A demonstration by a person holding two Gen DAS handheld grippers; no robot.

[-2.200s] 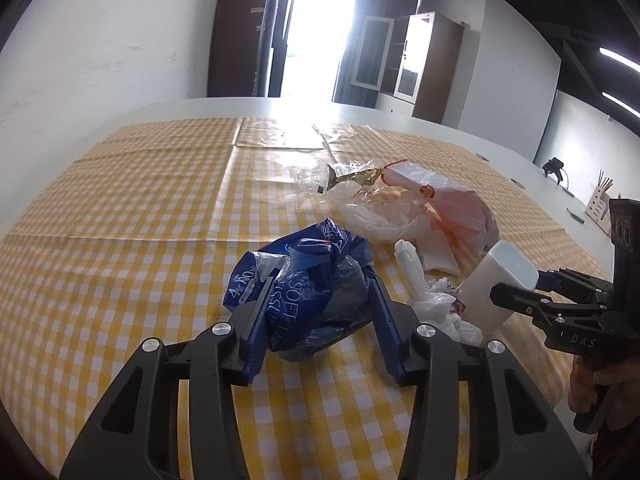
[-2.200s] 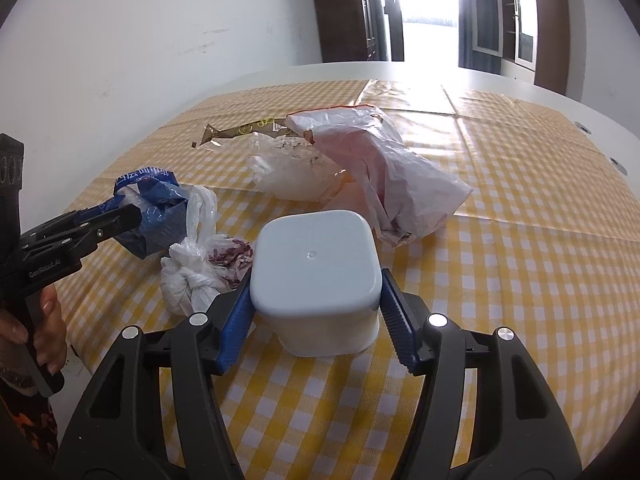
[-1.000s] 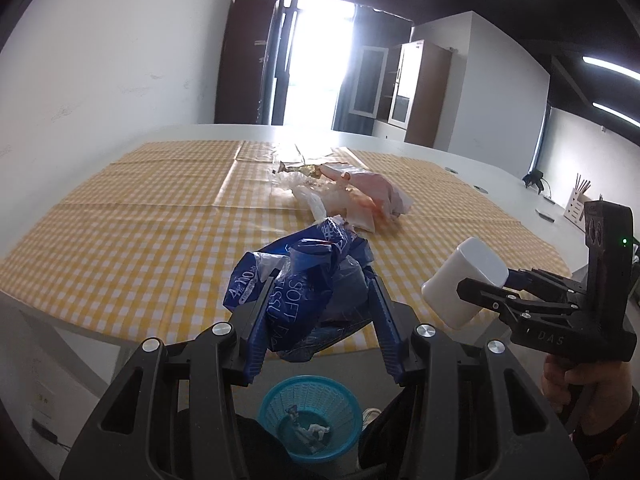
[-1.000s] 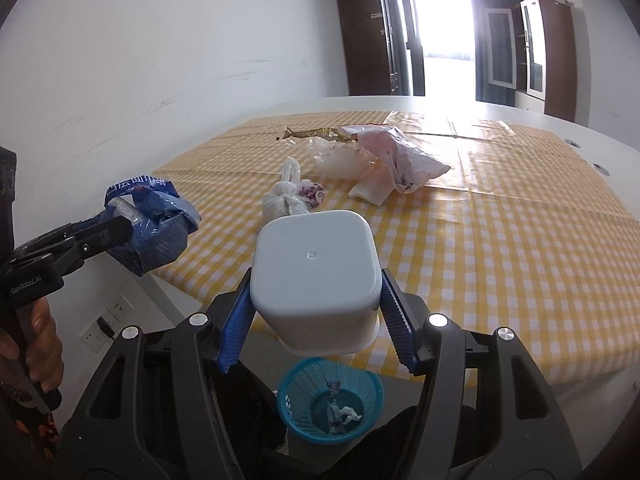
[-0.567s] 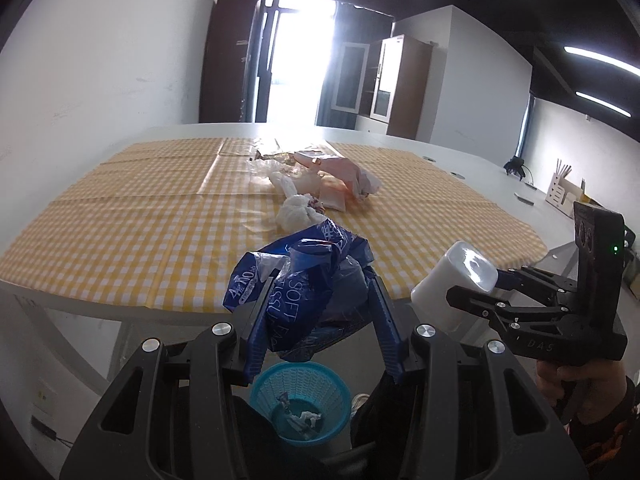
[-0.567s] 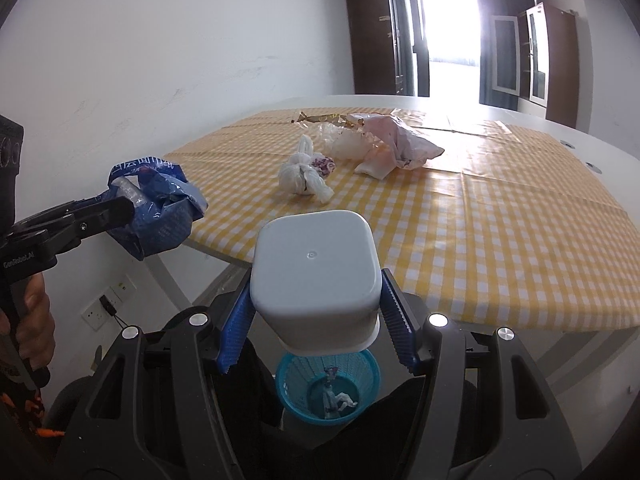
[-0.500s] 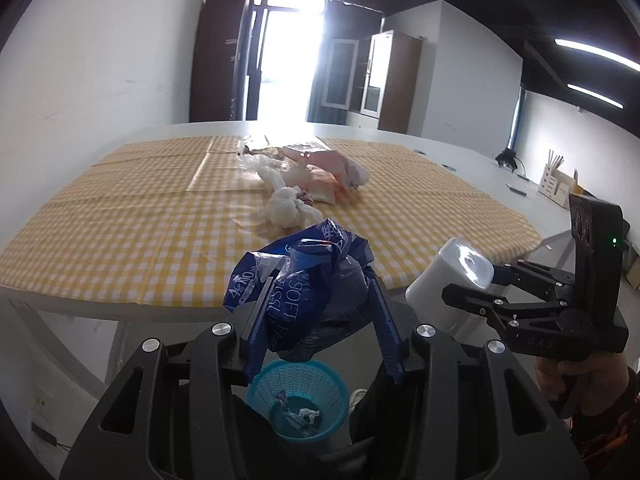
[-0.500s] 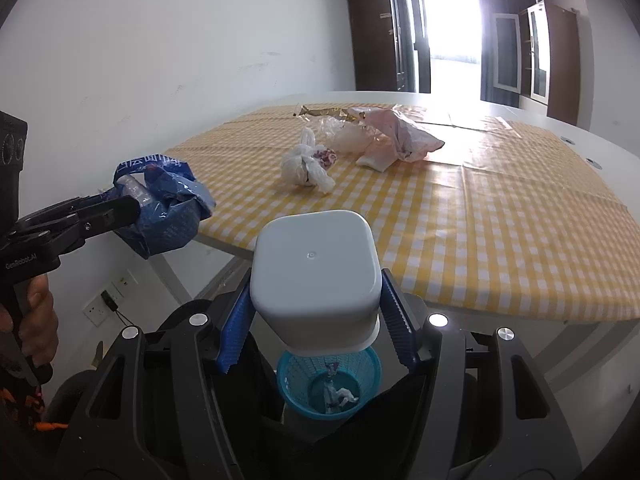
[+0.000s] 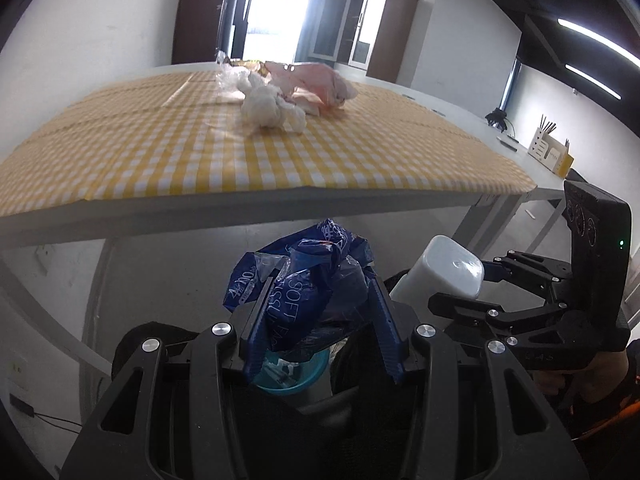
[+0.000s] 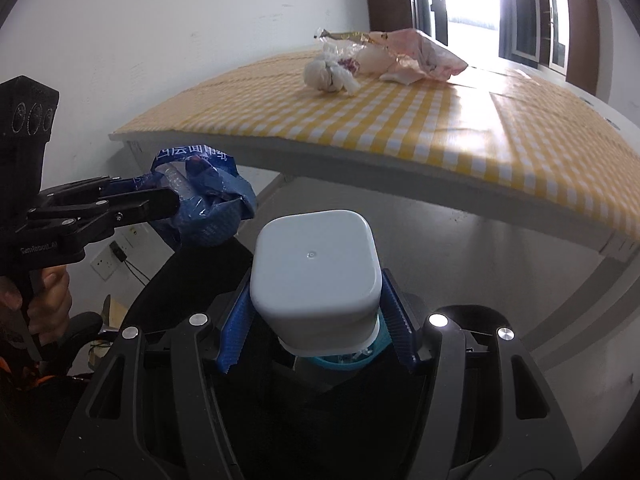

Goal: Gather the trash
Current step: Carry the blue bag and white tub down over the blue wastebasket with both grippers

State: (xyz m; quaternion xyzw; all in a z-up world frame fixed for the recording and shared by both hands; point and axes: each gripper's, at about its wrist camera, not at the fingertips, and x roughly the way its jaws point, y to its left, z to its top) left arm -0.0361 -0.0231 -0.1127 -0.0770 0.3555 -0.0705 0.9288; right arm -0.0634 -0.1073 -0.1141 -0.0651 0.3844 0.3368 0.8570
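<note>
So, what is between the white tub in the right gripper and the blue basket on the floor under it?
Nothing shows there. In the right wrist view the white tub hangs directly above the blue basket, hiding most of it; only the basket's rim peeks out below.

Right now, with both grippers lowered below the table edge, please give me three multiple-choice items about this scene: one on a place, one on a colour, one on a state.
1. Where is the knotted white bag?
A. on the checked tablecloth
B. in the basket
C. in the right gripper

2. What colour is the basket below the grippers?
A. red
B. teal blue
C. yellow

3. What does the left gripper do?
A. hangs open, holding nothing
B. is shut on the blue plastic wrapper
C. is shut on the white container

Key: 1 A, it lies on the cloth beside the pink bag; 2 B, its rim shows teal; 3 B, the fingers press the wrapper; the right gripper has the container.
</note>
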